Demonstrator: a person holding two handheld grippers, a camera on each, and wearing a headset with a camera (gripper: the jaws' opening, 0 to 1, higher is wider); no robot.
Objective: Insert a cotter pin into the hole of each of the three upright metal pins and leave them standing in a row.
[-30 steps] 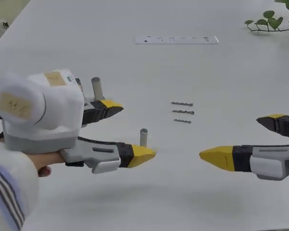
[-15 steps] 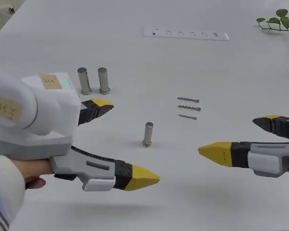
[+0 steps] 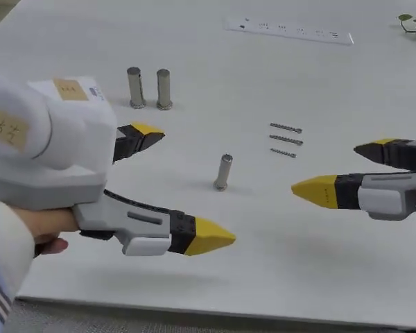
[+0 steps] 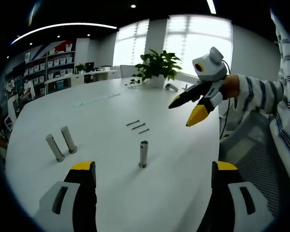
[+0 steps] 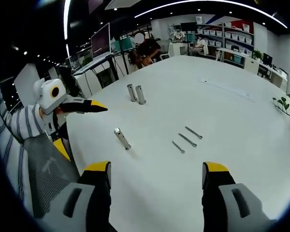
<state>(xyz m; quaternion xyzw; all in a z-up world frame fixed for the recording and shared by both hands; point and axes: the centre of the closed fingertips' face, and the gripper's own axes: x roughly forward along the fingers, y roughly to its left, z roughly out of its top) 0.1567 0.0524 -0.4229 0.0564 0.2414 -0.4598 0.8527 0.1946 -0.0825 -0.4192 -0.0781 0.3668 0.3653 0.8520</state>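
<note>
I am holding my left gripper (image 3: pixel 194 185) over the near-left part of the worktop (image 3: pixel 215 62), jaws spread wide and gripping nothing. Two metal pins (image 3: pixel 163 89) are standing upright side by side toward the far-left corner, and a third pin (image 3: pixel 223 172) is standing alone mid-worktop. To its right, three cotter pins (image 3: pixel 285 139) are lying parallel, apart from it. My right gripper (image 3: pixel 326 168) is hovering by the right edge, jaws wide and empty. A power strip (image 3: pixel 288 30) is lying along the far edge.
</note>
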